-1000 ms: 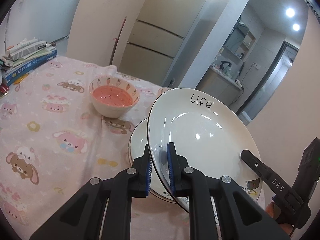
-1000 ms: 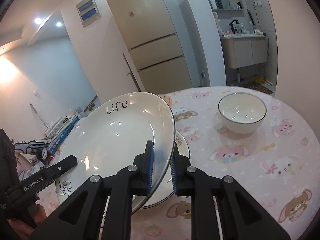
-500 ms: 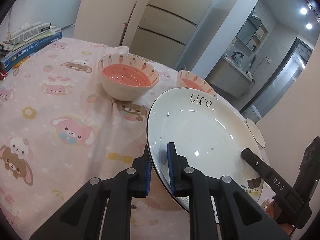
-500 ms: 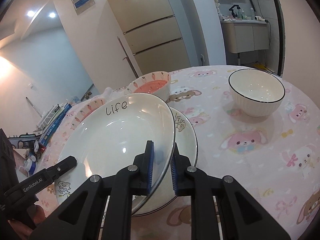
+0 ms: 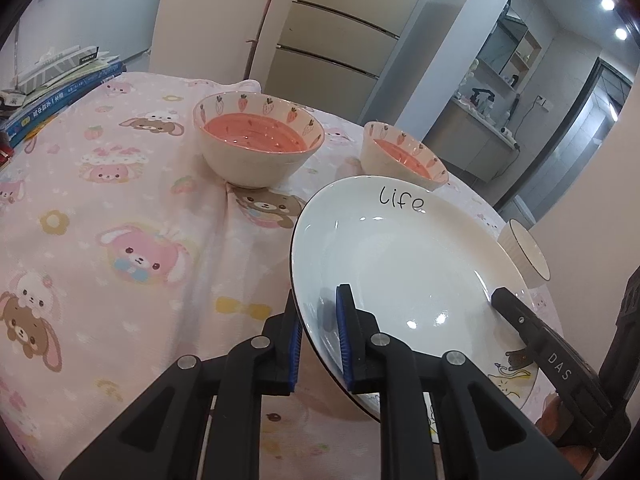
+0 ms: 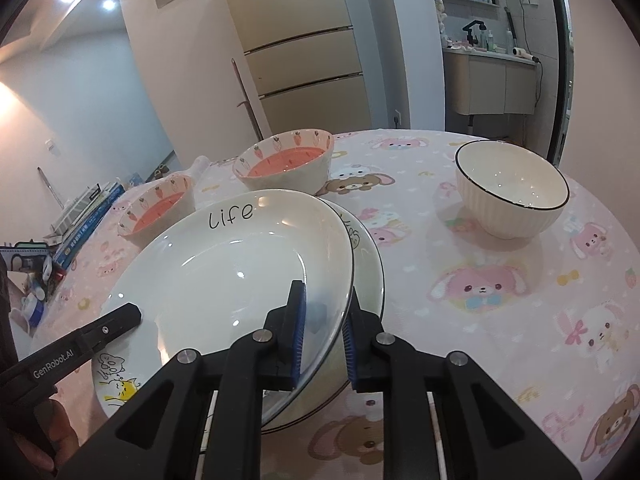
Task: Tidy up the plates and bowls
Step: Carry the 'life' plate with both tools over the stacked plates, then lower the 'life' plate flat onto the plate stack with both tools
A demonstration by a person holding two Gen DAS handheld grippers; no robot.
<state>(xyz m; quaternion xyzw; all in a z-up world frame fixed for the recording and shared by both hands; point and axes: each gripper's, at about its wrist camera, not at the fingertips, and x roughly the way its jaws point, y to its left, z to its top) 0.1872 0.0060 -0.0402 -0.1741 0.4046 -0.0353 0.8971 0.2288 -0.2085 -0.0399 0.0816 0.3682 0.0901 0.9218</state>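
A white "life" plate (image 5: 404,256) (image 6: 224,276) is held by both grippers on opposite rims. My left gripper (image 5: 318,336) is shut on its left rim. My right gripper (image 6: 324,332) is shut on its right rim. It sits low over a second white plate (image 6: 366,256) lying on the pink tablecloth. Two pink carrot-pattern bowls stand behind: a large one (image 5: 258,140) (image 6: 286,164) and a small one (image 5: 404,154) (image 6: 158,210). A white ribbed bowl (image 6: 512,188) (image 5: 524,254) stands to the right.
The table (image 5: 100,216) has a pink cartoon-animal cloth. Stacked books (image 5: 60,88) lie at its far left edge. A fridge (image 6: 304,52) and a broom stand behind the table.
Both grippers have lowered the life plate toward the plate on the table. The views have tilted down, bringing both pink bowls into sight.
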